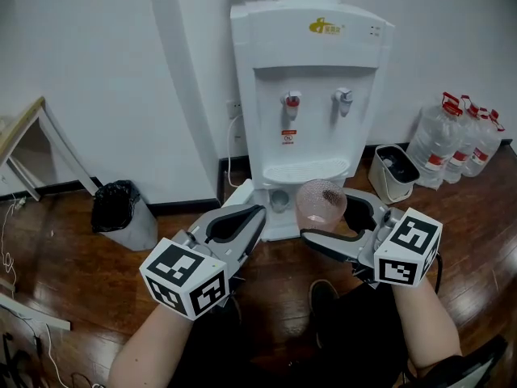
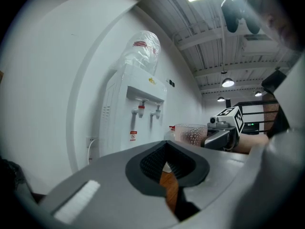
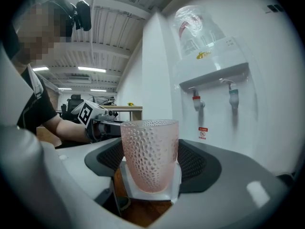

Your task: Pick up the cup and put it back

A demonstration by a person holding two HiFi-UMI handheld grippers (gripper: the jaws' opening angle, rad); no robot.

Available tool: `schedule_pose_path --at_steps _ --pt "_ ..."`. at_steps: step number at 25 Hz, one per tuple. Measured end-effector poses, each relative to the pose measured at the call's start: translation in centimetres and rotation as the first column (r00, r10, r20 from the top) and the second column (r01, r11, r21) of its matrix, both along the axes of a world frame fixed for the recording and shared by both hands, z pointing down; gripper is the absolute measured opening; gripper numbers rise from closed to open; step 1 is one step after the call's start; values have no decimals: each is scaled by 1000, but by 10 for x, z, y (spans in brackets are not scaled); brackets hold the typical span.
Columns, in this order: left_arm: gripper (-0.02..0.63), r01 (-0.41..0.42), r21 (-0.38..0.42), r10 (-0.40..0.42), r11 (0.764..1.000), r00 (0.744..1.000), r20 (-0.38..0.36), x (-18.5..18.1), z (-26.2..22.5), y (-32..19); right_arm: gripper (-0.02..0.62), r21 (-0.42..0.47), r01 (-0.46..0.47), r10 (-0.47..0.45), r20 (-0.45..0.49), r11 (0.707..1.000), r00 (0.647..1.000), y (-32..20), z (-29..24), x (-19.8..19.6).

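The right gripper [image 1: 335,217] is clamped on a pink, dimpled, see-through cup [image 1: 321,204], one jaw pressed to each side of it; the cup stands upright between them, held up in the lower centre of the head view, just in front of the white water dispenser [image 1: 311,95] and below its drip tray; above it, in the middle of the frame, are the red tap [image 1: 292,101] and the blue tap [image 1: 344,97]; the left gripper [image 1: 257,212] sits just left of the cup, apart from it, with its jaws drawn together at the tips, and the oval hollow between its pads is bare; both grippers point towards the dispenser over the dark wooden floor [image 1: 73,249]; at the right edge stand several large water bottles [image 1: 460,136] against the wall, with a white bin [image 1: 393,172] between them and the dispenser; at the left a black bin bag [image 1: 121,208] sits by the wall
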State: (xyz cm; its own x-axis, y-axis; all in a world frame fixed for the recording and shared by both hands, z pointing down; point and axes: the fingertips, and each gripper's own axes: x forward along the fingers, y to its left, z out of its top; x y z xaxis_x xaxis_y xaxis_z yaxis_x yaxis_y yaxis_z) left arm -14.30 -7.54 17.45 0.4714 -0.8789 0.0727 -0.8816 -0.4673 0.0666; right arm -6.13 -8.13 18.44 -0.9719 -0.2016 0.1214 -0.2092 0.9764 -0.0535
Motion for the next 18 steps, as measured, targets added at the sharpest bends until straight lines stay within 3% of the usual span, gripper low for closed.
schedule_pose_path --at_steps 7,18 --pt "154 -24 7 23 1000 999 41 9 0 1 356 -8 -2 2 16 1000 1000 -1 -2 4" --pt "160 -16 0 16 1000 999 45 12 5 -1 356 -10 11 -11 11 1000 1000 2 0 6"
